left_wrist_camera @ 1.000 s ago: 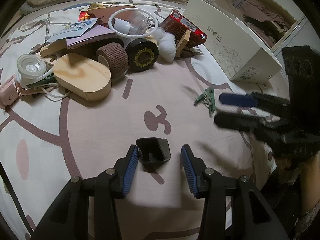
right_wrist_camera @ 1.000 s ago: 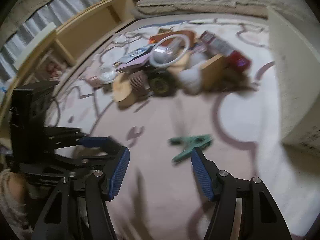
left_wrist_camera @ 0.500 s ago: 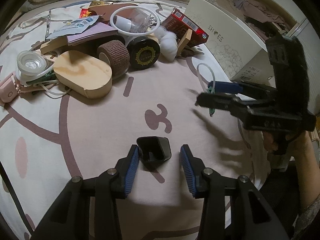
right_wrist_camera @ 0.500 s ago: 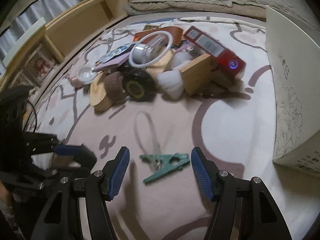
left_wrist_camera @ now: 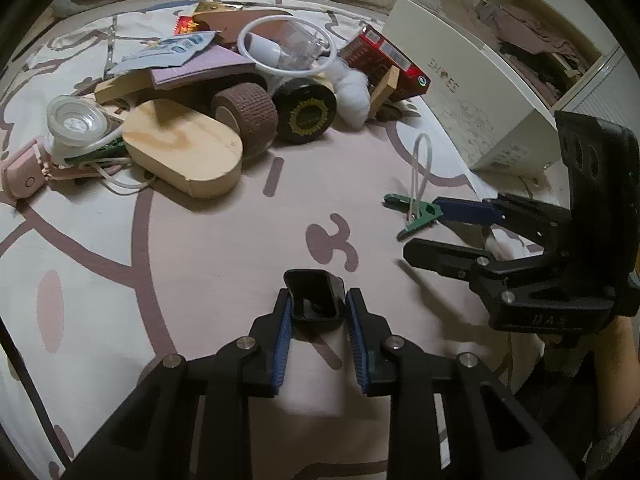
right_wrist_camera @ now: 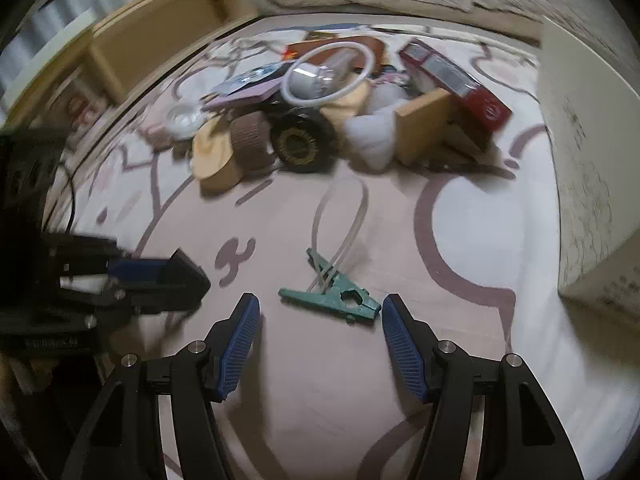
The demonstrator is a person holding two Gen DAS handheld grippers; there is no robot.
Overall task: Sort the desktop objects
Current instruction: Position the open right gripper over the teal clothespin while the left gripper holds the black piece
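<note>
Sorting looks barely begun: most of the clutter sits heaped at the far side of the patterned cloth (left_wrist_camera: pixel 192 280), among it a wooden block (left_wrist_camera: pixel 184 152), a brown tape roll (left_wrist_camera: pixel 246 118), a black round tin (left_wrist_camera: pixel 306 112), a white ring (left_wrist_camera: pixel 288 46) and a red box (left_wrist_camera: pixel 384 62). The left gripper (left_wrist_camera: pixel 318 312) has its blue pads pressed to both sides of a small black cup (left_wrist_camera: pixel 316 296), so it appears to grip it, though whether the cup is lifted off the cloth cannot be told. The right gripper (right_wrist_camera: pixel 320 332) is spread wide, fingers either side of a green clip (right_wrist_camera: pixel 332 300) with a clear loop, not touching it. A white shoe box (left_wrist_camera: pixel 460 92) stands close on the right of the clip, and the two grippers work near each other, so they could crowd
</note>
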